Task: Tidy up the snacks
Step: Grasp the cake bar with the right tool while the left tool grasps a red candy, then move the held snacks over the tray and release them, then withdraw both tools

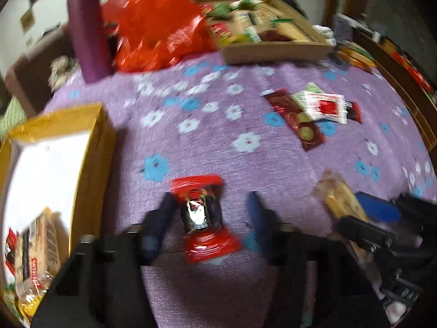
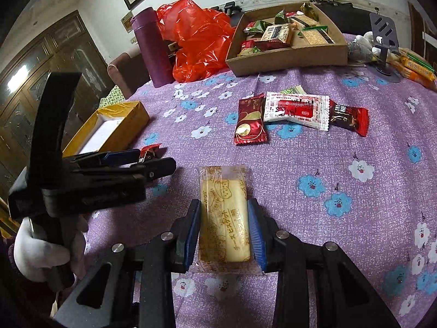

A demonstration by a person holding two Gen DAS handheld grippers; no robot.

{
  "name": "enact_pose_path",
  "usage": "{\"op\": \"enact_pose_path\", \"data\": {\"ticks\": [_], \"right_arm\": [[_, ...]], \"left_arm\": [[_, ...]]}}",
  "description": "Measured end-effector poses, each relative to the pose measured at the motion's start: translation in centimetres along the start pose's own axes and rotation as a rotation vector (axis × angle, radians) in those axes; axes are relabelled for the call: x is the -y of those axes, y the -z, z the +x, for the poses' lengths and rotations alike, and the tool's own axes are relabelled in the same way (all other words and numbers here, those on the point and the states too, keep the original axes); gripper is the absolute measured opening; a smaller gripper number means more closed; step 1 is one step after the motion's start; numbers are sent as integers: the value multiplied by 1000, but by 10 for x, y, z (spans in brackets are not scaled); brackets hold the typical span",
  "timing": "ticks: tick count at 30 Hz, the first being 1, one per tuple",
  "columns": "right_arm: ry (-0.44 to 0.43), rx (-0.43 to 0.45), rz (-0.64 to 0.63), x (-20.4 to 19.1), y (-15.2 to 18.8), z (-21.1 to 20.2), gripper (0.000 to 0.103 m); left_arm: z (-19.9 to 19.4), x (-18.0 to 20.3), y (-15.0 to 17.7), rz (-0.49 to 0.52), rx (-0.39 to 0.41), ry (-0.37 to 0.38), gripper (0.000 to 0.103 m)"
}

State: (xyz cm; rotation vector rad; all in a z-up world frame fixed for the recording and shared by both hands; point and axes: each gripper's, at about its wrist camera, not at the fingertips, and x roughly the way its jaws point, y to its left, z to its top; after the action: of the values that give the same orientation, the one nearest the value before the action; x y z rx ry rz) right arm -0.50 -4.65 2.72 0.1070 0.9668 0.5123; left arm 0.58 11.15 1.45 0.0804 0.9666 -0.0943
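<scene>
The left gripper [image 1: 211,199] points down at a small red twist-wrapped candy [image 1: 202,213] lying on the purple flowered table [image 1: 218,125]. Its fingers straddle the candy's narrow waist, one just beside it and the other apart, so nothing is gripped yet (the view is blurred). The open yellow cardboard box [image 1: 95,142] sits near left, probably the drop point. The right gripper [image 2: 224,205] has its fingers closed on a clear-wrapped pale biscuit packet [image 2: 224,218] across the long edges, which keeps it flat. Three wrapped snacks [image 2: 295,112] await sorting, nearer than the far brown cardboard tray [image 2: 286,57].
</scene>
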Motion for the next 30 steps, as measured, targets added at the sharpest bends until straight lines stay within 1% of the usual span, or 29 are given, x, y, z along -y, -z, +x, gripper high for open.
{"op": "enact_pose_path", "data": {"ticks": [4,8,12,15,17,22,25,28,30], "right_arm": [[5,2,-1,-1,0,-1,35],[15,12,6,0,1,-2,35],[13,26,37,6,1,-5,35],[13,38,45,6,3,-8,35],[14,40,46,6,3,-8,35],[20,37,56,7,4,-7,35],[38,39,50,6,5,-7,35],[78,35,39,-1,3,-8,35],[60,26,42,-10,1,-9,35]], "left_arm": [[-6,2,5,12,8,12,27],[-20,-3,10,-28,33,45,27],[-50,-15,20,-114,87,125,27],[-76,-27,32,-170,136,163,27],[-96,-42,42,-220,175,175,27],[-130,-86,67,-324,250,158,28],[-146,-117,84,-381,284,121,28],[-154,-139,97,-415,301,80,28],[-157,-152,106,-437,310,66,28]]}}
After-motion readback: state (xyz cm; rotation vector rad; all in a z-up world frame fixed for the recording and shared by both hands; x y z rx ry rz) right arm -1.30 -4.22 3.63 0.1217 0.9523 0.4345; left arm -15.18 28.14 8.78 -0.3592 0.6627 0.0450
